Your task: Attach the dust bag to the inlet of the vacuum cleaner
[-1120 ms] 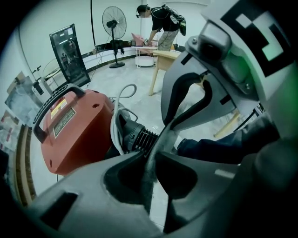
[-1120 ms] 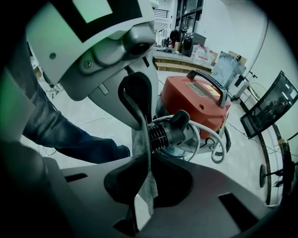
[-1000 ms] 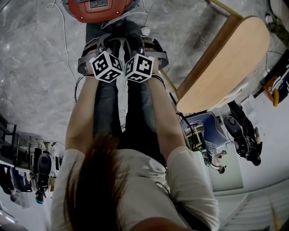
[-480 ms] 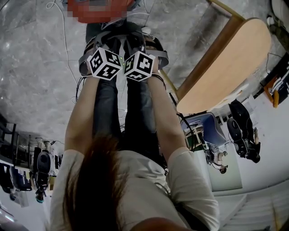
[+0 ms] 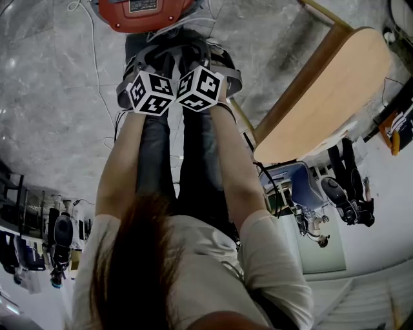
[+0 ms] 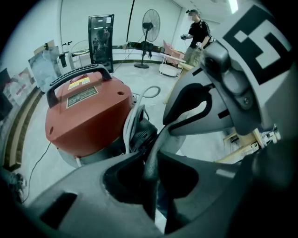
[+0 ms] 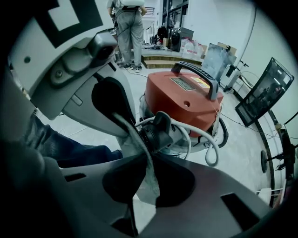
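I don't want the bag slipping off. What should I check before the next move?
1. Dust bag seated on inlet: cannot tell, fabric hides the joint.
2. Left gripper: jaws opening, bag fold between them: ok.
3. Right gripper: jaws opening, bag fabric between them: ok.
4. Vacuum cleaner upright: ok.
5. White cable clear of inlet: not ok, it loops around it.

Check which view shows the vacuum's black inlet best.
Right gripper view: the inlet sits near centre, mostly clear, before the red vacuum cleaner. Left gripper view shows the inlet dark and partly hidden behind the white hose. Head view doesn't show it, only the vacuum cleaner's red top.
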### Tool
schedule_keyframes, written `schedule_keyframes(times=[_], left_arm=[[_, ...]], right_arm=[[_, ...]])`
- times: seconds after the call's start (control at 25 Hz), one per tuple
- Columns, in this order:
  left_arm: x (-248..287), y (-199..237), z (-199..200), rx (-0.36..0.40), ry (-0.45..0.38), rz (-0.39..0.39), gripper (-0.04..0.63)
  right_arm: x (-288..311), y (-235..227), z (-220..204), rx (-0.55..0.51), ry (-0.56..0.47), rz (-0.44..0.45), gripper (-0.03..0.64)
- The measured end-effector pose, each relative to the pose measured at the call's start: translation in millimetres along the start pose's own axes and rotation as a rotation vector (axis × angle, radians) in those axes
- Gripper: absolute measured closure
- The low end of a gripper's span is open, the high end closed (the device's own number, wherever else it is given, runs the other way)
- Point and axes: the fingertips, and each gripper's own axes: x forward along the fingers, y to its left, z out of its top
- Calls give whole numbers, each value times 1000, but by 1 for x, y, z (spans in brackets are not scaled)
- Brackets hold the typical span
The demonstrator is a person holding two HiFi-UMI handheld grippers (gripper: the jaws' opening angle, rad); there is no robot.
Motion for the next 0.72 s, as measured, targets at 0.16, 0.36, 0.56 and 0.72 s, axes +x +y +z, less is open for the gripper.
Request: schedule_keyframes(times=[0.16,0.36,0.56,0.72], left_arm=[[4,2,4,-11,5,-41,502],[2,2,6,15,2,-76,500],[2,3,3,-42,-38,-27,500],[-2,2,2,-66,-59,-14,502]], right_arm=[[0,2,-8,66,-15,-28,563],[-4,4,-8,135,-27,-50,563],[2,-1,-6,110,2,-31,560],[0,-3,-2,84,0,-33,558]])
